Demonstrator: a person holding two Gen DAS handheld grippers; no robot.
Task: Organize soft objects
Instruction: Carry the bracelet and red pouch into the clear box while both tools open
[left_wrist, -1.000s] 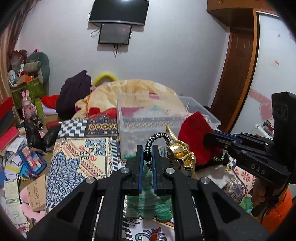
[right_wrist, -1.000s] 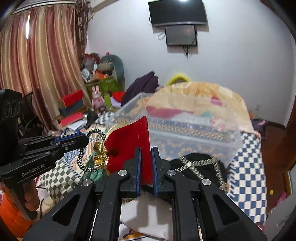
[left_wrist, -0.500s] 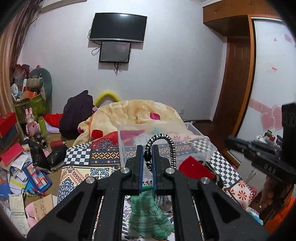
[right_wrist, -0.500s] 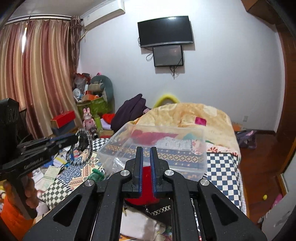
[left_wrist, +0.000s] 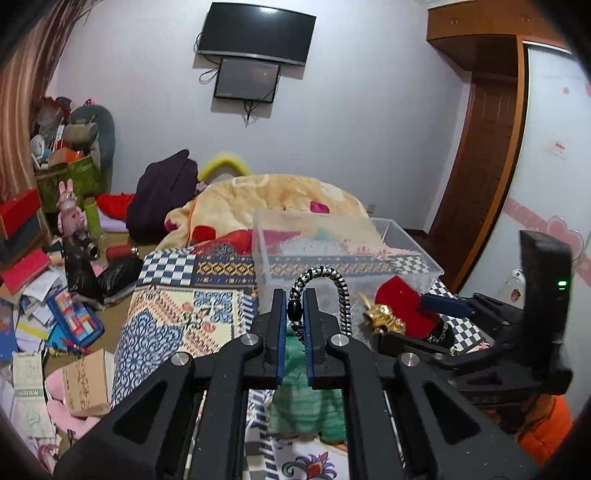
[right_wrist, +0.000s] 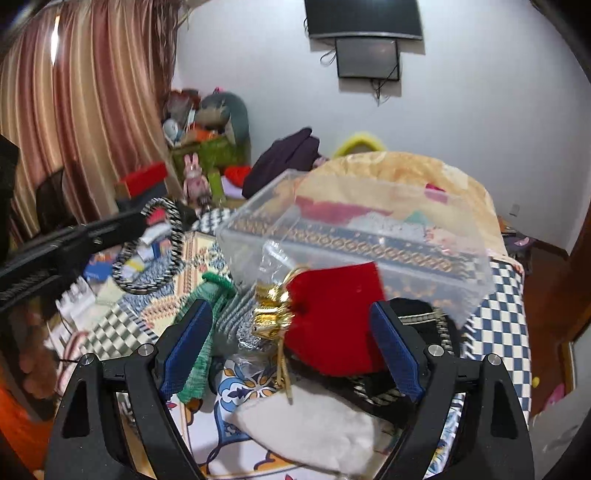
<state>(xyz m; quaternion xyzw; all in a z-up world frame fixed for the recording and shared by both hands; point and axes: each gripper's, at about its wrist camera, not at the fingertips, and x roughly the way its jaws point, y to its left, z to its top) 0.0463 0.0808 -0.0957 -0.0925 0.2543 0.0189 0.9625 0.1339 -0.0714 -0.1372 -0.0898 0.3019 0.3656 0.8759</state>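
The right hand-held gripper (right_wrist: 291, 345) has just opened wide, so the red pouch (right_wrist: 334, 317) now sits free in front of the clear box (right_wrist: 354, 240). The left hand-held gripper (left_wrist: 294, 317) stays clamped on the striped cord loop (left_wrist: 325, 284), near the box. The pouch is not in the box yet.

Green knit cloth (left_wrist: 303, 402) partly hidden behind left gripper (left_wrist: 295, 321); clear box (right_wrist: 354, 236) motion-blurred; white pouch (right_wrist: 314, 432) partly hidden behind the right gripper's body.

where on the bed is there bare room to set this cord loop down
Bare bedspread lies left of the clear bin, between it and the bed's left edge. Another free strip is the checked cover right of the bin. It is crowded in front of the bin: red pouch, green knit, white cloth. The left claw holds the cord loop.
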